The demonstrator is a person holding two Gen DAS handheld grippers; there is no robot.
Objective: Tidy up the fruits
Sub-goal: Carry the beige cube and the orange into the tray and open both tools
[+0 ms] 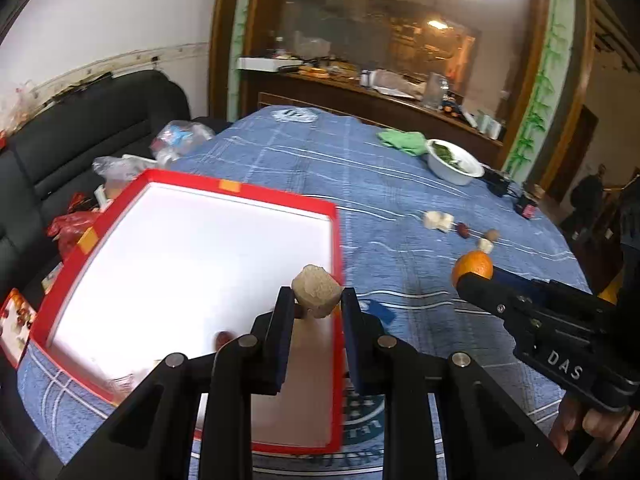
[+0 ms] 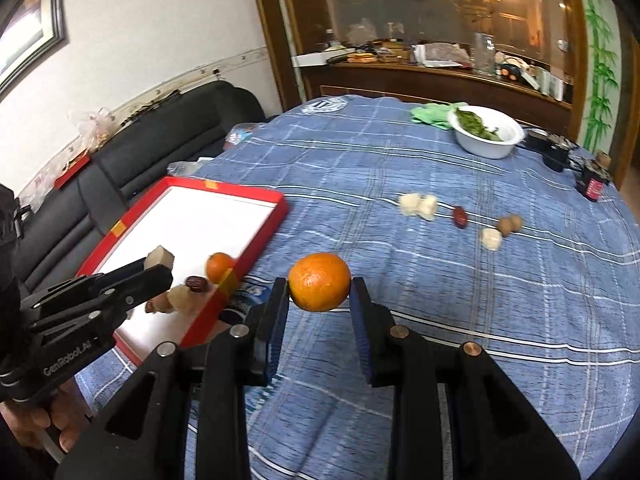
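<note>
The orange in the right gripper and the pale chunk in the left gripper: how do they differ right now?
The orange is round, smooth and bright; the pale chunk is blocky, rough and beige. The orange fills the right gripper more widely than the chunk fills the left gripper. The chunk hangs over the red tray; the orange is over the blue cloth. Both are clamped and lifted.

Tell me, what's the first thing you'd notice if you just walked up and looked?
Probably the bright orange pinched in the right gripper, held up over the blue checked tablecloth. Next, the left gripper clamps a pale beige chunk over the big red tray, which already holds a second orange and a few small pieces near its corner. More bits lie loose farther along the cloth, before a white bowl of greens.
</note>
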